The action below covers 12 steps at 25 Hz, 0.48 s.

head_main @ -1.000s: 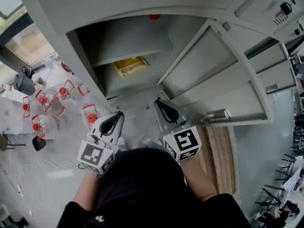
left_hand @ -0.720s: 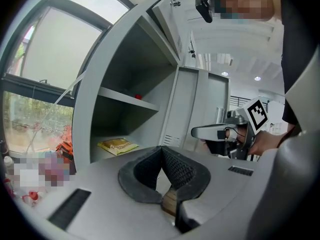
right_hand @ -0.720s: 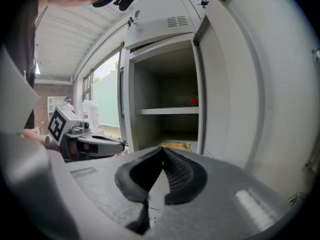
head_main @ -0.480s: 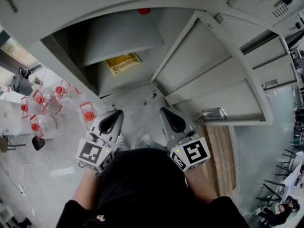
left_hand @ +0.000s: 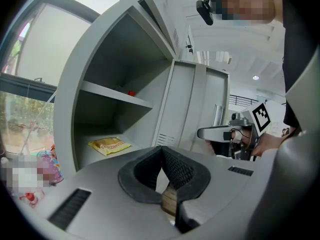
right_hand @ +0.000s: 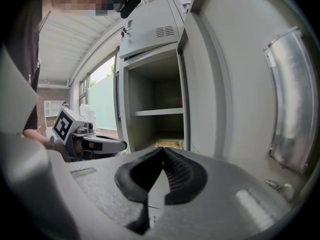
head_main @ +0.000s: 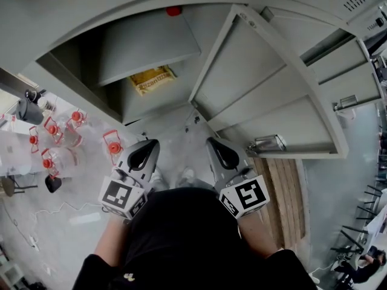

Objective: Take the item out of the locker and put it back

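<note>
A yellow snack packet [head_main: 151, 79] lies flat on the floor of the open grey locker [head_main: 115, 71], under its shelf [head_main: 145, 44]. It shows too in the left gripper view as the packet [left_hand: 109, 145] and, partly hidden, in the right gripper view as the packet [right_hand: 170, 144]. My left gripper [head_main: 147, 145] and right gripper [head_main: 213, 142] hang side by side in front of the locker, well short of the opening. Both are shut with their tips touching and hold nothing.
The locker door [head_main: 266, 95] stands swung open to the right, with a metal handle [head_main: 266, 144] at its edge. A small red thing [head_main: 174, 11] sits on the shelf. Clear bottles with red caps [head_main: 60, 135] stand on the floor at left. A wooden pallet [head_main: 278, 192] lies at right.
The view has shifted a little, so the locker sits closer and lower-left in the frame. My right gripper has moved slightly right; the left has stayed. Both remain shut.
</note>
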Available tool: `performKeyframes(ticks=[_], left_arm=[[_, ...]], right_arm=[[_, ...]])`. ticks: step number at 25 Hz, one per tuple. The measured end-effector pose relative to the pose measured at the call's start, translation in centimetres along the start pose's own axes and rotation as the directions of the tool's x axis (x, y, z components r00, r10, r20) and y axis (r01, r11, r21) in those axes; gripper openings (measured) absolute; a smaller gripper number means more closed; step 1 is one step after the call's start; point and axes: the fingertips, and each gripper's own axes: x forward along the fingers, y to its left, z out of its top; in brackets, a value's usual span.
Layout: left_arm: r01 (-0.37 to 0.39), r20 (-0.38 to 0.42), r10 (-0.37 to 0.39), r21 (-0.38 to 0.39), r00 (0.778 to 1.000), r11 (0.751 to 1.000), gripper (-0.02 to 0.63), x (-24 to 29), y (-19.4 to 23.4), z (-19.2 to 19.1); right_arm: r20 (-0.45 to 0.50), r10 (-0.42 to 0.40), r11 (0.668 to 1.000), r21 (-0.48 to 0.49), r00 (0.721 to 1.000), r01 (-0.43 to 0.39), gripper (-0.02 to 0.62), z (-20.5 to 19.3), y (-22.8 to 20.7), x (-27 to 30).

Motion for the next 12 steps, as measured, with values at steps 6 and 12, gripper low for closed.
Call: performKeyframes(ticks=[6,12], left_arm=[[-0.006,-0.006,0.006,0.012,1.000,1.000,0.011,0.08,-0.25,0.25],[-0.008,-0.012,0.008,0.019,1.000,1.000,0.011,0.10,-0.42,0.32]], right_arm=[[0.007,0.016,1.000,-0.005,1.000,-0.016,-0.003,-0.04,0.07,0.05],[0.014,0.019,1.000,0.000,1.000,-0.019,-0.003,-0.16,-0.04,0.14]])
